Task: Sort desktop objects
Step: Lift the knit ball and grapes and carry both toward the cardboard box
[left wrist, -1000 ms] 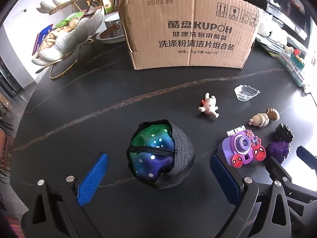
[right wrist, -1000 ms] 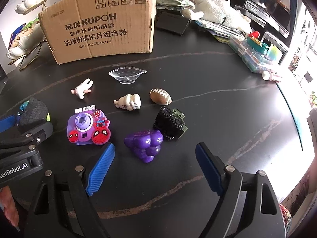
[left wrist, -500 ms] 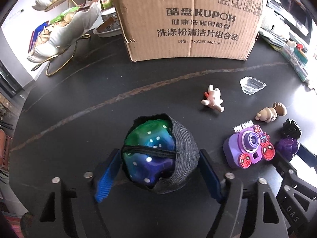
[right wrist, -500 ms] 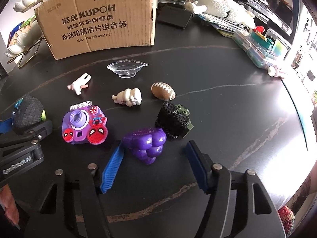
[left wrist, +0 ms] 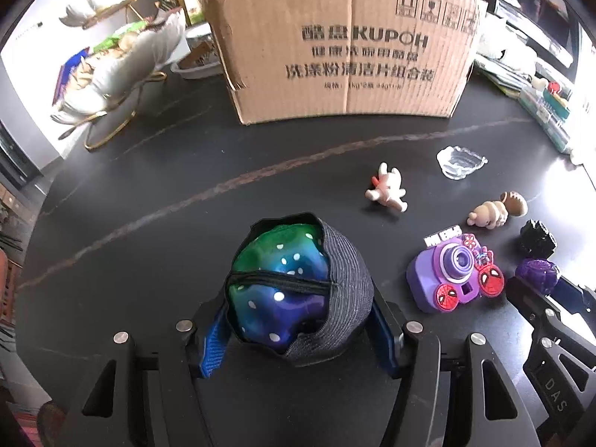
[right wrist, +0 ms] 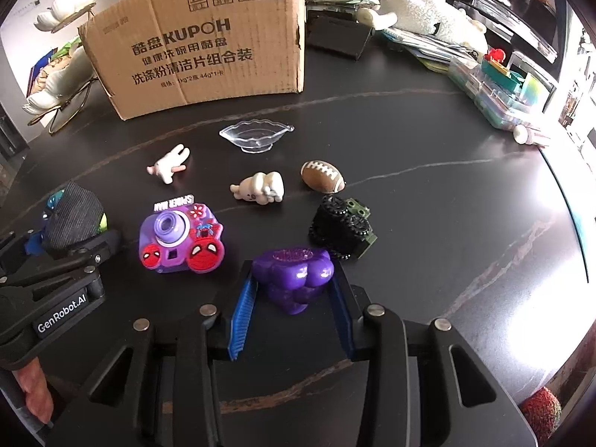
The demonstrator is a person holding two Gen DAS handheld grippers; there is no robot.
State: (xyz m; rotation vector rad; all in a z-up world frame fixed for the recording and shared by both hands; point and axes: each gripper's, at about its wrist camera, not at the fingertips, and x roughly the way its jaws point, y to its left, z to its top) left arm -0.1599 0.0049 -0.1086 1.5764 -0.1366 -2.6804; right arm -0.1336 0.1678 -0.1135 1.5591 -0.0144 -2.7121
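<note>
My left gripper (left wrist: 298, 329) is shut on a grey fabric pouch with a blue-green spotted lining (left wrist: 298, 287); the pouch also shows in the right wrist view (right wrist: 72, 218). My right gripper (right wrist: 294, 305) is shut on a purple grape-shaped toy (right wrist: 294, 275), whose edge shows in the left wrist view (left wrist: 538, 273). On the dark table lie a purple Spider-Man toy camera (right wrist: 180, 236), a black and green toy vehicle (right wrist: 342, 227), a small football (right wrist: 322, 175), a cream figurine (right wrist: 260, 188), a white rabbit figurine (right wrist: 169, 165) and a clear leaf-shaped dish (right wrist: 255, 134).
A cardboard box (right wrist: 201, 44) stands at the back of the table. White shell-shaped tiered trays on a gold stand (left wrist: 123, 59) are at the back left. Plush toys, books and plastic cases (right wrist: 495, 74) crowd the back right edge.
Both grippers closed from wide open: the left onto the pouch, the right onto the purple grape toy. Both also moved forward toward their objects.
</note>
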